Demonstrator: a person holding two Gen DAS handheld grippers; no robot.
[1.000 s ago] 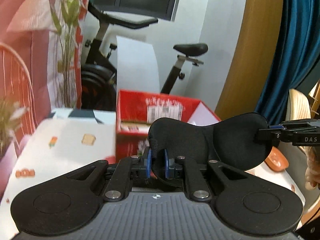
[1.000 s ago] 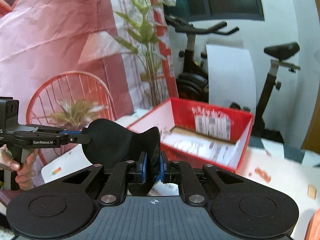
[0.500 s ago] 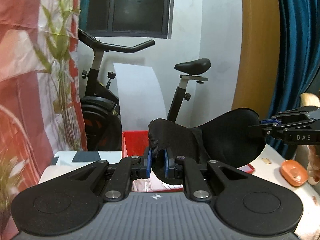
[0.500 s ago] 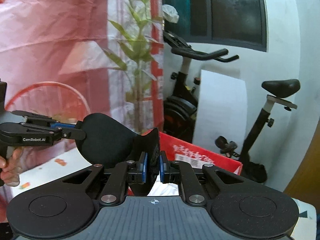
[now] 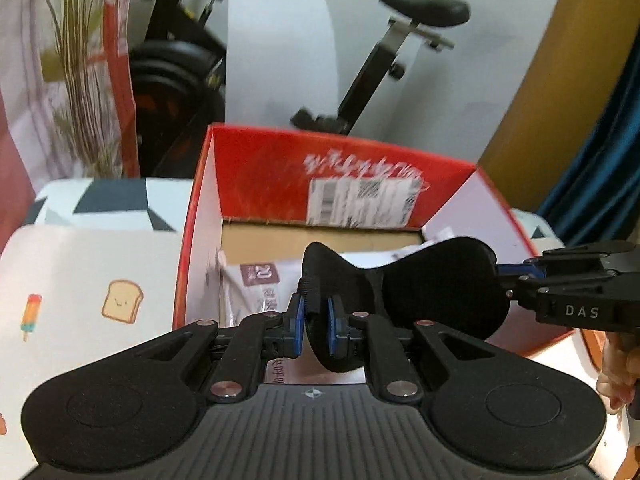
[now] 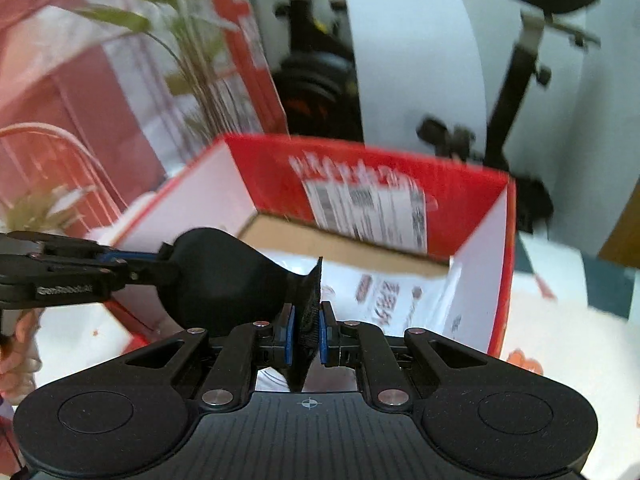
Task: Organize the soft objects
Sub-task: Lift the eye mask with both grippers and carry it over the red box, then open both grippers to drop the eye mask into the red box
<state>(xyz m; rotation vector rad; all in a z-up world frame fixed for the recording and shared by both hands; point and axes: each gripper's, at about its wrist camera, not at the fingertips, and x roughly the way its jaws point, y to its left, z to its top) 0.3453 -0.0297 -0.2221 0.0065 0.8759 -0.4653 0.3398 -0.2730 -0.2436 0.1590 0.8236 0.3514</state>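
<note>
The left tool (image 5: 314,324) is clamped tight on one end of a black eye mask (image 5: 424,284), its blue pads pinching the strap end of the fabric. The right tool (image 6: 307,338) is likewise closed hard on the opposite end of the same mask, so the soft piece hangs stretched between the two tools. In the left wrist view the right tool comes in from the right edge, with a hand (image 5: 618,372) showing below it; in the right wrist view the left tool reaches in from the left.

The mask is held in the air over the near part of an open red cardboard box (image 5: 340,168), which stands on a worktop (image 5: 80,272) covered with a white cloth printed with toast and ice-lolly figures. Inside the box lie white printed packets (image 6: 400,292). Behind the box stand an exercise bike (image 5: 384,52), a white panel and a green plant (image 6: 176,32).
</note>
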